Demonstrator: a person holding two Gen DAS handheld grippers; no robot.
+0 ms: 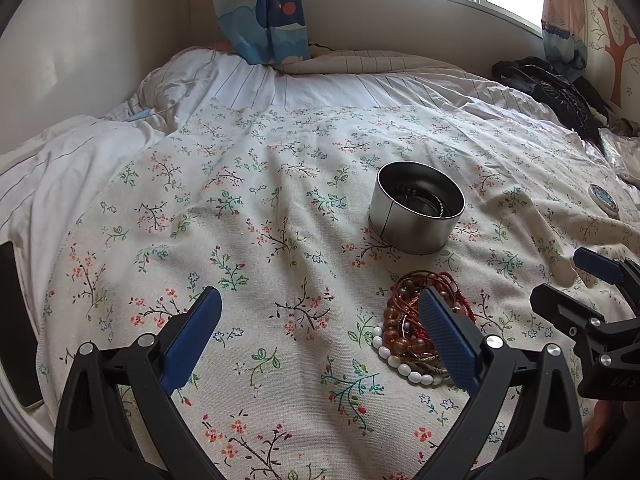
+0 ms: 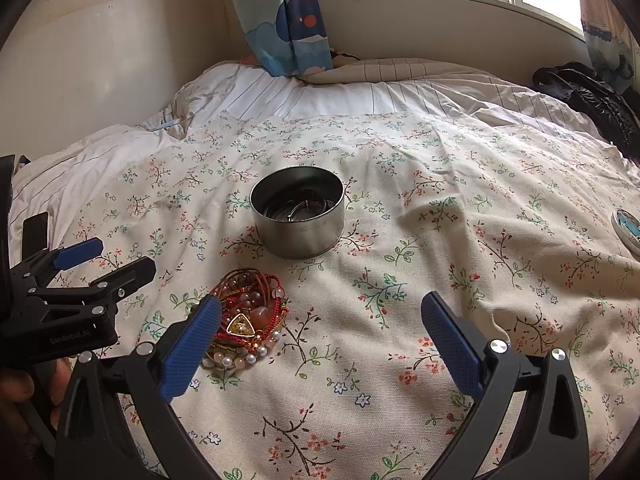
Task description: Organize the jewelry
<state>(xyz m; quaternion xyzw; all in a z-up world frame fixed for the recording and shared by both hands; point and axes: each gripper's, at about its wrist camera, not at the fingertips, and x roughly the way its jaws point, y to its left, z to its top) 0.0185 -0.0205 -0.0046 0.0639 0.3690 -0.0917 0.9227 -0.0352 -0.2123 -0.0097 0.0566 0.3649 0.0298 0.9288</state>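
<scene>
A heap of bracelets (image 1: 408, 328) (image 2: 250, 320), amber, red and white beads with a gold triangle charm, lies on the floral cloth (image 1: 260, 208) (image 2: 400, 280). Beyond it stands a round metal tin (image 1: 416, 212) (image 2: 298, 212), lidless, with dark chains or rings inside. My left gripper (image 1: 320, 312) (image 2: 106, 258) is open, its right finger just over the heap's right side. My right gripper (image 2: 320, 320) (image 1: 560, 280) is open too, its left finger over the heap's left edge. Neither holds anything.
A small round lid or box (image 1: 603, 198) (image 2: 628, 232) lies at the far right of the cloth. A dark jacket (image 1: 560, 92) (image 2: 592, 100) is piled at the back right. White striped bedding (image 1: 300, 84) lies behind. A phone (image 1: 16, 320) rests at the left edge.
</scene>
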